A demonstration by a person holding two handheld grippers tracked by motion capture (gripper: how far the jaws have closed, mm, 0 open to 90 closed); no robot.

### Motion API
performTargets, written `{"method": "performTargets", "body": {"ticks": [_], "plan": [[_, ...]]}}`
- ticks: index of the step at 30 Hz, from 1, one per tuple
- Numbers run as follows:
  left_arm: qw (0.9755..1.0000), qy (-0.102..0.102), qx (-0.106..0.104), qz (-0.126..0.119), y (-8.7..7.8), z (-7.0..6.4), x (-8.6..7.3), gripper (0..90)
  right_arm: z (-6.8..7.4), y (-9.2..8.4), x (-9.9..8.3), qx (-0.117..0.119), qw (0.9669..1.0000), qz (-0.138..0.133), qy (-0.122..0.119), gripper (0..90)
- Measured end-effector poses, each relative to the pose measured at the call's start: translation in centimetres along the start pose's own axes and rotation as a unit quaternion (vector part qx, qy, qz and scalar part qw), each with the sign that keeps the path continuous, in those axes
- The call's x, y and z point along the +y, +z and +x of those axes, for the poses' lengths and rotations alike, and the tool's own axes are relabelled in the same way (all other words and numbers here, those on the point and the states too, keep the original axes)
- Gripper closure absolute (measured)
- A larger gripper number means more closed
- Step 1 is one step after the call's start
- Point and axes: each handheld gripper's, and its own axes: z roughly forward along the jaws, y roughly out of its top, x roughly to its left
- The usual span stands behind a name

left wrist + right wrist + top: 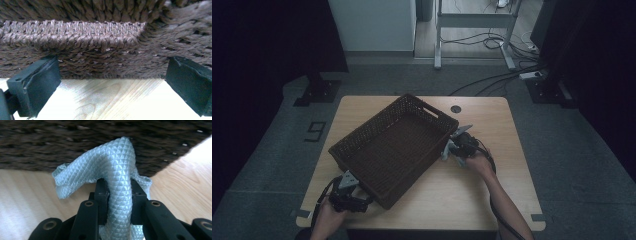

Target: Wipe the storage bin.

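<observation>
Right gripper view shows the right tongs [119, 192] pinching a pale cloth [117, 167] mid-frame beside the basket [75, 142], where it may snag the weave; left tongs [110, 82] stand spread.

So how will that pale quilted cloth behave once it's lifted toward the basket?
Probably floppy: the cloth bends over and droops around the right claw. Likely light, since a narrow pinch holds it. Its loose edge may drag on the wicker basket.

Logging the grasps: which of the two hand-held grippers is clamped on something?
The right hand-held gripper: its jaws pinch a pale blue quilted cloth beside the wicker basket. The left hand-held gripper stands open, nothing between its jaws.
</observation>
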Motion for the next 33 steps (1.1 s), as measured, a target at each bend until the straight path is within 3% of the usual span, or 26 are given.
{"method": "performTargets", "body": {"ticks": [14,33], "plan": [[1.0000,0.000,0.001,0.000,0.0,0.0,0.0,0.0,2.4,-0.1,0.3,0.019,0.9995,0.002,-0.025,72.2],[1.0000,-0.001,0.002,-0.001,0.0,-0.1,0.0,0.0,5.2,-0.1,0.5,0.036,0.9986,0.002,-0.037,72.1]]}}
